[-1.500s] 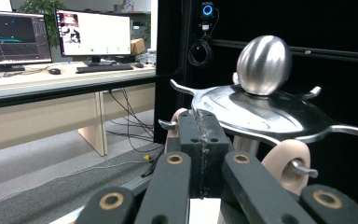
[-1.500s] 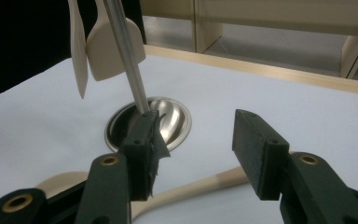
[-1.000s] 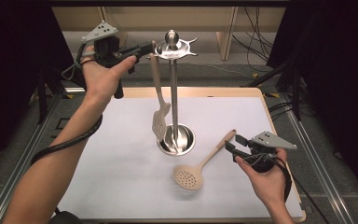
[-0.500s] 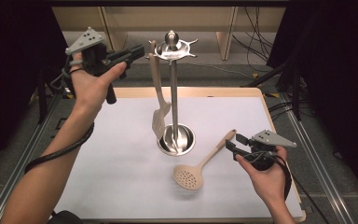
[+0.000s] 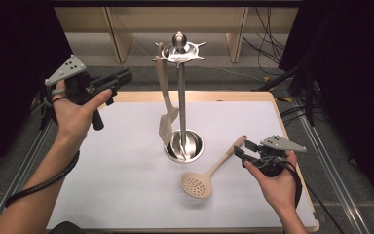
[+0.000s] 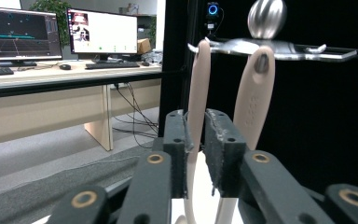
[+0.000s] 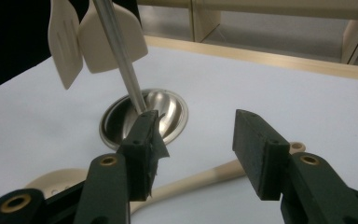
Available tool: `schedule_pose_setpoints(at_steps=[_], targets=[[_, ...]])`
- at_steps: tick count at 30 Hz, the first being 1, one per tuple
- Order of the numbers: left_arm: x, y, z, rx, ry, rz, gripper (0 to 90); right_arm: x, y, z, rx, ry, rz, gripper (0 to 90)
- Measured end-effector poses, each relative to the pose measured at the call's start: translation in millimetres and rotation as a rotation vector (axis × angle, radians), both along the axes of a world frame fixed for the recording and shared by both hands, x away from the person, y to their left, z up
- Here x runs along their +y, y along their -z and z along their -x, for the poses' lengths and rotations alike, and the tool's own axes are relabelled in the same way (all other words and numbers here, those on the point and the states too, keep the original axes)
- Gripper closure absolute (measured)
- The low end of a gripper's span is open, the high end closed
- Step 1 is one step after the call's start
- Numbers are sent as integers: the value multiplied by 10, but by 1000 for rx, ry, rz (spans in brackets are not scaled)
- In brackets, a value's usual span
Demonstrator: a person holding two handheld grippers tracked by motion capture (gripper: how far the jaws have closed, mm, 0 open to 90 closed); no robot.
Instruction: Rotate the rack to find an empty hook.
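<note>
Near the right edge of the table [image 5: 126, 195], holding the right tongs [image 5: 241, 151] wide apart just above the handle of the slotted spoon [image 5: 209, 173], which is lying flat beside the base of the utensil stand [image 5: 181, 97]. Holding the left tongs [image 5: 121, 78] high, parted only narrowly and empty, level with the hanging spatula [image 5: 164, 92] but apart from it. Risking, on closing, pinching beside the thin handle and skidding it; on lifting, swinging the spoon's bowl into the stand.
</note>
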State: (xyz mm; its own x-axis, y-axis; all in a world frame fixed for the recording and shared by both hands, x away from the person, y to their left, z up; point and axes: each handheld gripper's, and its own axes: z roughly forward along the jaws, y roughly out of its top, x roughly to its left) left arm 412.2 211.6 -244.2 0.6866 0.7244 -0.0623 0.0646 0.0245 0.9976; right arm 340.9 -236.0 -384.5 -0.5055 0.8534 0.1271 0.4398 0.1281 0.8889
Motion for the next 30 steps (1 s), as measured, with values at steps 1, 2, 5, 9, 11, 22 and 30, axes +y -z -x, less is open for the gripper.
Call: schedule_pose_setpoints(at_steps=[1,2,5,9,11,22,30], targets=[[-1,32,13,2,0,-8,737,6,12,3,-7,4,9,520],[-1,64,25,6,2,-17,715,19,13,16,14,1,-2,525],[3,176,74,30,8,-25,670,19,16,14,62,-7,27,546],[-27,429,184,105,41,-58,595,5,60,29,148,16,10,573],[-79,577,247,152,69,-81,581,-21,97,34,161,15,26,573],[-474,1316,476,382,209,-176,539,22,158,55,209,4,31,568],[-755,1654,495,475,278,-257,547,37,228,29,283,16,57,557]])
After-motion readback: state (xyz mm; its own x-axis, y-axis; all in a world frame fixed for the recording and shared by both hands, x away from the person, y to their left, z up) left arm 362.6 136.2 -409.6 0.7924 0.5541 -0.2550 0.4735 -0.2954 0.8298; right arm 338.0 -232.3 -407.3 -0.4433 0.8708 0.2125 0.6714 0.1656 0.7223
